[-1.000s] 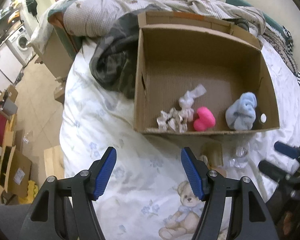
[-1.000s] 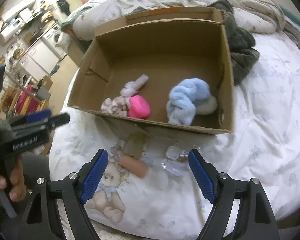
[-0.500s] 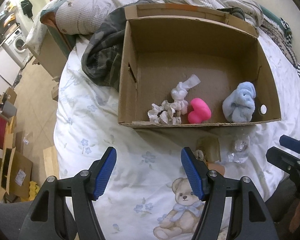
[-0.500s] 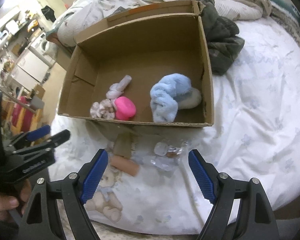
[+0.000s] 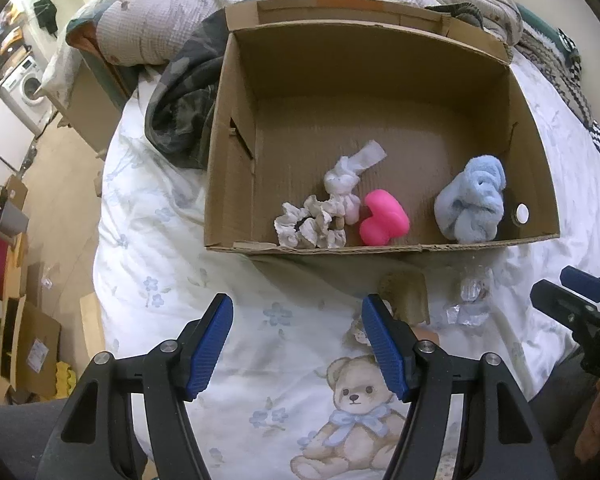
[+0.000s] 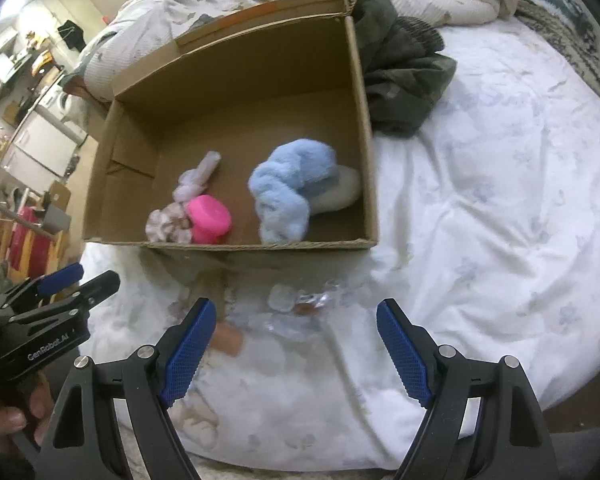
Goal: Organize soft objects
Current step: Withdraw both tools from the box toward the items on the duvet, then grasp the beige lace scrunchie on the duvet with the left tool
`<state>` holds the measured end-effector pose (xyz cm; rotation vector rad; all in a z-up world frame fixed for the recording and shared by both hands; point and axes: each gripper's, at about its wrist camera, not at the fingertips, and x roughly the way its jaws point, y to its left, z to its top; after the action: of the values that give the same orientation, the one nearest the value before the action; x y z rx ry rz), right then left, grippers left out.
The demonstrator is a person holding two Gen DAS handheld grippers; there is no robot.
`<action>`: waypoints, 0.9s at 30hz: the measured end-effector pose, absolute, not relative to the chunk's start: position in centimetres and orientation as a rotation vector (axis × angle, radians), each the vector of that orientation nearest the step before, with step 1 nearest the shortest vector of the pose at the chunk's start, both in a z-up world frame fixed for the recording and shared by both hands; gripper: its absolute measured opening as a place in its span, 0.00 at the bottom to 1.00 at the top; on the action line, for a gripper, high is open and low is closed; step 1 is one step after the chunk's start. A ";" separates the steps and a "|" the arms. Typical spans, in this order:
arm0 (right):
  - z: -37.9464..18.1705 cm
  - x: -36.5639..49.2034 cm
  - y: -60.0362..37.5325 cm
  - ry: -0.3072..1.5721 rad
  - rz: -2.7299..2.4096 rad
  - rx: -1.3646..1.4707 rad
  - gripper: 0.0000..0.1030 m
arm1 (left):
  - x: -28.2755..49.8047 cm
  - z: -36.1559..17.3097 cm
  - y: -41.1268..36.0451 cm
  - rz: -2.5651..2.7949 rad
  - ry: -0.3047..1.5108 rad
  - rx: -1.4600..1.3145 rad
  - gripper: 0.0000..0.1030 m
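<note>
- We hold the left gripper (image 5: 296, 340) and right gripper (image 6: 296, 344) spread wide, both empty, above the bedsheet (image 6: 480, 200).
- Soft items already lie in the cardboard box (image 5: 236, 112): blue towel (image 5: 474, 204), pink heart (image 5: 384, 220), scrunchie (image 5: 308, 228).
- We judge this a between-picks step; next, check the clutter (image 6: 288, 300) just before the box.

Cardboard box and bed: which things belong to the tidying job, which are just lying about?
Job:
cardboard box
blue cloth
pink heart
knotted white cloth
scrunchie

Lying about:
dark garment
clear wrapper
bedsheet
</note>
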<state>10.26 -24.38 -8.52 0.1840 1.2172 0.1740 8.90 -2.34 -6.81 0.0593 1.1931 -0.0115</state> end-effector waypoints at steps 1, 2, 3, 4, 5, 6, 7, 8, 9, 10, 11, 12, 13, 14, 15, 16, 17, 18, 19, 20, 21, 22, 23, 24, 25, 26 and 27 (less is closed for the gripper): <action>-8.5 10.3 -24.6 1.216 0.167 0.194 0.85 | 9.0 -7.0 -2.2 -0.012 1.201 0.045 0.62; -8.5 10.3 -24.9 1.214 0.159 0.204 0.85 | 9.2 -7.1 -2.1 -0.016 1.213 0.030 0.62; -8.5 10.4 -25.2 1.212 0.147 0.214 0.85 | 9.4 -7.3 -2.2 -0.021 1.234 0.014 0.62; -8.6 10.5 -25.6 1.212 0.129 0.224 0.85 | 9.5 -7.5 -2.3 -0.029 1.242 0.009 0.62; -8.7 10.6 -25.9 1.215 0.110 0.232 0.85 | 9.6 -7.6 -2.5 -0.041 1.246 0.007 0.62; -8.8 10.8 -26.1 1.219 0.098 0.241 0.85 | 9.7 -7.8 -2.8 -0.056 1.252 0.008 0.62; -9.0 11.0 -26.4 1.227 0.091 0.256 0.85 | 9.8 -8.1 -3.2 -0.071 1.263 0.010 0.62; -9.2 11.1 -26.6 1.235 0.089 0.269 0.85 | 9.8 -8.5 -3.6 -0.084 1.276 0.007 0.62; -9.5 11.3 -26.7 1.243 0.087 0.280 0.85 | 10.0 -9.1 -4.0 -0.104 1.301 -0.002 0.62; -9.7 11.4 -26.7 1.256 0.085 0.285 0.85 | 10.1 -9.5 -4.2 -0.115 1.318 -0.010 0.62; -9.9 11.5 -26.7 1.262 0.086 0.286 0.85 | 10.3 -10.0 -4.4 -0.124 1.338 -0.020 0.62; -10.0 11.6 -26.7 1.266 0.089 0.286 0.85 | 10.5 -10.6 -4.6 -0.127 1.358 -0.028 0.62; -10.1 11.6 -26.6 1.269 0.090 0.284 0.85 | 10.7 -11.2 -4.7 -0.126 1.374 -0.037 0.62; -10.2 11.7 -26.5 1.271 0.092 0.283 0.85 | 11.0 -11.7 -4.7 -0.124 1.388 -0.047 0.60; -10.2 11.7 -26.4 1.271 0.094 0.285 0.85 | 11.3 -12.2 -4.6 -0.118 1.403 -0.057 0.59; -10.2 11.8 -26.4 1.272 0.096 0.288 0.85 | 11.5 -12.6 -4.4 -0.106 1.417 -0.071 0.55; -10.3 11.8 -26.5 1.273 0.097 0.292 0.85 | 11.7 -13.0 -4.2 -0.101 1.428 -0.089 0.49; -10.3 11.8 -26.5 1.275 0.097 0.296 0.85 | 11.9 -13.4 -3.9 -0.102 1.444 -0.115 0.46; -10.4 11.8 -26.6 1.277 0.097 0.302 0.85 | 12.1 -13.9 -3.6 -0.106 1.465 -0.140 0.44; -10.4 11.8 -26.7 1.278 0.097 0.306 0.85 | 12.2 -14.3 -3.5 -0.114 1.483 -0.161 0.42; -10.4 11.8 -26.7 1.280 0.097 0.309 0.85 | 12.2 -14.7 -3.4 -0.125 1.499 -0.182 0.40; -10.5 11.9 -26.8 1.281 0.098 0.312 0.85 | 12.3 -15.2 -3.3 -0.131 1.514 -0.199 0.39; -10.6 11.9 -26.7 1.284 0.098 0.315 0.85 | 12.4 -15.4 -3.3 -0.137 1.523 -0.218 0.38; -10.6 12.0 -26.7 1.287 0.100 0.317 0.85 | 12.5 -15.6 -3.1 -0.142 1.528 -0.239 0.38; -10.7 12.0 -26.7 1.291 0.100 0.317 0.85 | 12.5 -15.5 -2.9 -0.137 1.526 -0.250 0.38; -10.7 12.1 -26.6 1.294 0.101 0.315 0.85 | 12.6 -15.3 -2.7 -0.133 1.521 -0.258 0.38; -10.8 12.1 -26.6 1.296 0.101 0.313 0.85 | 12.6 -14.9 -2.3 -0.130 1.509 -0.271 0.38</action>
<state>12.08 -26.62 -10.84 0.3135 1.2960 0.1009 12.58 -2.35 -14.94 -0.2713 1.5094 -0.1297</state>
